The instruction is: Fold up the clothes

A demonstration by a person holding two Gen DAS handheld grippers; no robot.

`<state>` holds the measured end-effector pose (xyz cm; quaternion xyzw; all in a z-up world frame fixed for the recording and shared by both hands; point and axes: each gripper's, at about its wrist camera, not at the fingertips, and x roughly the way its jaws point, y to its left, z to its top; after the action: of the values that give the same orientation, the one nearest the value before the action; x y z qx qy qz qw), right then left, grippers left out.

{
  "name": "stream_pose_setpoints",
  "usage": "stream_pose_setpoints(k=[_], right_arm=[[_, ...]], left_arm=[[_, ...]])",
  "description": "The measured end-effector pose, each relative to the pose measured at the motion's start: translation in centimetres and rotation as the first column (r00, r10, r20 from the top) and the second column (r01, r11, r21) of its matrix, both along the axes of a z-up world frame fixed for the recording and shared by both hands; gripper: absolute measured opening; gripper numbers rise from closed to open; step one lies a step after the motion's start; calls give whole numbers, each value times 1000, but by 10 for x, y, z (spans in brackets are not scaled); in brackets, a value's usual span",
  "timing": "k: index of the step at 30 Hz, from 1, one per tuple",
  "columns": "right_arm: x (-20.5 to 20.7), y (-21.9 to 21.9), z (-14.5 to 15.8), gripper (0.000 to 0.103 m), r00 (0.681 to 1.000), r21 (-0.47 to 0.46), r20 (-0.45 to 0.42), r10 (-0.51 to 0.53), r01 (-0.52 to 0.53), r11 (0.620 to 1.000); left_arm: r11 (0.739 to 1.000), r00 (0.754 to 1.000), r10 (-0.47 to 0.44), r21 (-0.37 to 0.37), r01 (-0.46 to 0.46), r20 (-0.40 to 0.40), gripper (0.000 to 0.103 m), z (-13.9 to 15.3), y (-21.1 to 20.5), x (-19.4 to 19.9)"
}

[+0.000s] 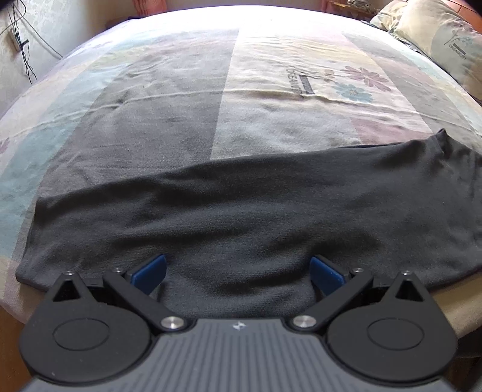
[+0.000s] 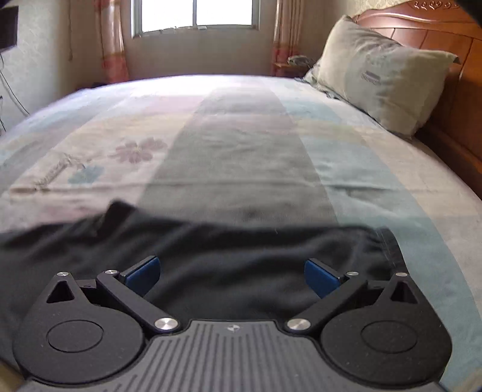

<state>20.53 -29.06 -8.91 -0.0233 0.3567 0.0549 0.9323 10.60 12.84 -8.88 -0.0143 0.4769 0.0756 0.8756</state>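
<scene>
A dark grey garment (image 1: 241,205) lies as a long flat band across the near edge of the bed, folded lengthwise. My left gripper (image 1: 238,271) hovers over its near edge, jaws wide open, blue pads (image 1: 150,270) apart with only cloth below. In the right wrist view the same garment (image 2: 229,259) shows its right end, with a raised tip at the left. My right gripper (image 2: 232,273) is open above it, holding nothing.
The bed (image 1: 168,99) carries a pastel striped sheet with flower prints. A pillow (image 2: 382,72) leans on the wooden headboard (image 2: 452,90) at the right. A window (image 2: 195,15) and curtains stand behind. Cables (image 1: 24,51) hang on the left wall.
</scene>
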Motion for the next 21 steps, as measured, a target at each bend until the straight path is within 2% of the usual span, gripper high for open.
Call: stream_pose_setpoints(k=[3, 5, 8, 10, 12, 15, 17, 19, 21], right_arm=[[5, -27, -17, 103, 993, 30, -66, -99, 101, 994], [7, -41, -25, 103, 990, 78, -88, -107, 114, 990], [-2, -45, -14, 103, 990, 111, -71, -118, 125, 986], [-12, -44, -11, 103, 994, 112, -55, -100, 105, 988], [-17, -41, -16, 103, 994, 88, -67, -90, 95, 992], [-20, -33, -26, 103, 996, 20, -61, -64, 65, 998], [-20, -33, -27, 103, 997, 15, -49, -55, 56, 998], [-19, -36, -29, 103, 998, 31, -40, -51, 52, 998], [-22, -38, -32, 103, 999, 35, -15, -40, 41, 999]], left_arm=[[997, 996, -75, 6, 75, 55, 101, 25, -14, 0], [989, 985, -148, 13, 147, 92, 101, 43, -32, 7], [962, 953, -273, 10, 274, 133, 101, 68, -67, 23], [929, 921, -363, -29, 370, 143, 101, 77, -95, 41], [881, 879, -450, -80, 466, 157, 101, 82, -127, 62], [795, 833, -527, -251, 553, 167, 101, 79, -176, 104], [721, 820, -550, -405, 562, 159, 101, 71, -204, 136], [653, 811, -568, -526, 546, 137, 101, 57, -232, 163], [616, 805, -583, -586, 527, 111, 101, 39, -256, 180]])
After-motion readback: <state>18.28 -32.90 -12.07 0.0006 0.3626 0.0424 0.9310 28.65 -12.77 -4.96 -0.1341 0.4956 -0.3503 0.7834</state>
